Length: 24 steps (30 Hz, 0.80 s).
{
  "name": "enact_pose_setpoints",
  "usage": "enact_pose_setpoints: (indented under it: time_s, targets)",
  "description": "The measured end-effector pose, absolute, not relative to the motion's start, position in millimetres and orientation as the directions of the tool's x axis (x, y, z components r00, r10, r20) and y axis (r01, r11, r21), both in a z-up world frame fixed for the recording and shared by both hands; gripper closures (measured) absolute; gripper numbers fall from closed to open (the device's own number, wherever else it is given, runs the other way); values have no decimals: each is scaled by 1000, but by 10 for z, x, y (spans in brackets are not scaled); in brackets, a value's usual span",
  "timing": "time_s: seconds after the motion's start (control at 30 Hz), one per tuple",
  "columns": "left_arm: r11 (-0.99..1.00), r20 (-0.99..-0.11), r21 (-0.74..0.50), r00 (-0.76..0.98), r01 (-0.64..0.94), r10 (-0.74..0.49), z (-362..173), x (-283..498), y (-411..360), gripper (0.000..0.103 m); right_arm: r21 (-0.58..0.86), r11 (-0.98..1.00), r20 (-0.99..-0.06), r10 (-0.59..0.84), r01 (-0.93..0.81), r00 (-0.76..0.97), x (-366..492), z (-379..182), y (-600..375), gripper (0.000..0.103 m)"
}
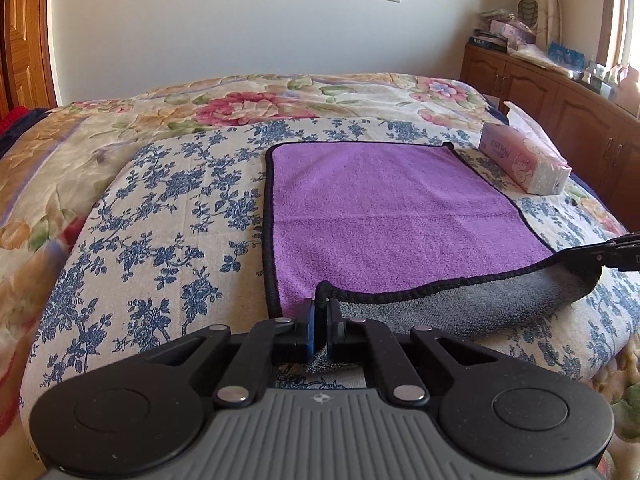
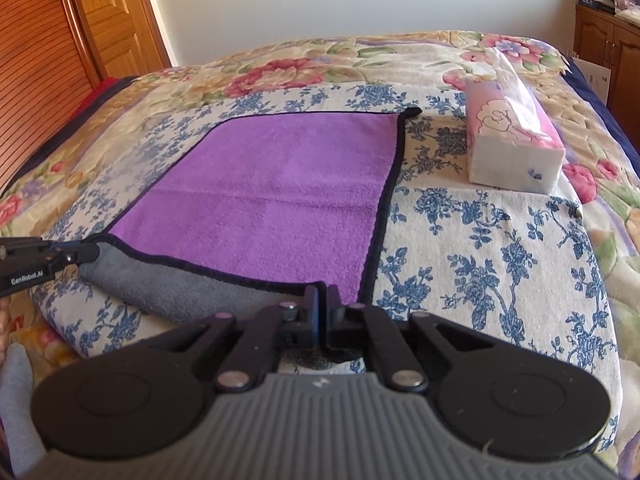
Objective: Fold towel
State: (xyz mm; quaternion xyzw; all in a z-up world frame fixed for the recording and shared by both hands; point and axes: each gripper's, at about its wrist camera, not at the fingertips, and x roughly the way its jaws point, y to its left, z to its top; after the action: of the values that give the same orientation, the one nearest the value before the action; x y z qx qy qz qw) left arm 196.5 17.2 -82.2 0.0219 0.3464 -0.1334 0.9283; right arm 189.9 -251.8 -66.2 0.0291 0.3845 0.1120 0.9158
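Observation:
A purple towel (image 1: pixel 380 212) with a black hem and a grey underside lies on a blue-flowered cloth on the bed; it also shows in the right wrist view (image 2: pixel 280 196). Its near edge is lifted and curled over, showing the grey side (image 1: pixel 460 304). My left gripper (image 1: pixel 321 304) is shut on the towel's near left corner. My right gripper (image 2: pixel 322 294) is shut on the near right corner. Each gripper shows at the edge of the other's view: the right one (image 1: pixel 576 258) and the left one (image 2: pixel 86 252).
A pink tissue box (image 1: pixel 524 158) lies on the bed right of the towel, also in the right wrist view (image 2: pixel 516 140). A wooden cabinet (image 1: pixel 560 96) with clutter stands at the right. Wooden doors (image 2: pixel 60 28) stand at the left.

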Motion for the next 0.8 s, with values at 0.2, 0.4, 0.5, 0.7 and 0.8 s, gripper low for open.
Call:
enact_pose_setpoints:
  time_s: [0.2, 0.4, 0.5, 0.7, 0.8]
  targets:
    - [963, -633, -64, 735, 262, -242, -762, 1956, 183, 97, 144, 971, -680, 237, -191, 694, 1883, -616, -2508, 99]
    - [963, -617, -70, 747, 262, -248, -721, 1946, 181, 97, 145, 971, -656, 238, -189, 716, 1881, -578, -2523, 99]
    - [963, -609, -75, 753, 258, -249, -702, 1945, 191, 97, 144, 972, -644, 235, -186, 728, 1878, -552, -2531, 99]
    - [964, -591, -87, 766, 251, -253, -658, 1945, 208, 97, 135, 973, -627, 232, -189, 744, 1883, -521, -2525, 99]
    - [964, -580, -93, 773, 251, -257, -626, 1950, 209, 97, 133, 973, -619, 230, -189, 751, 1894, -509, -2525, 99]
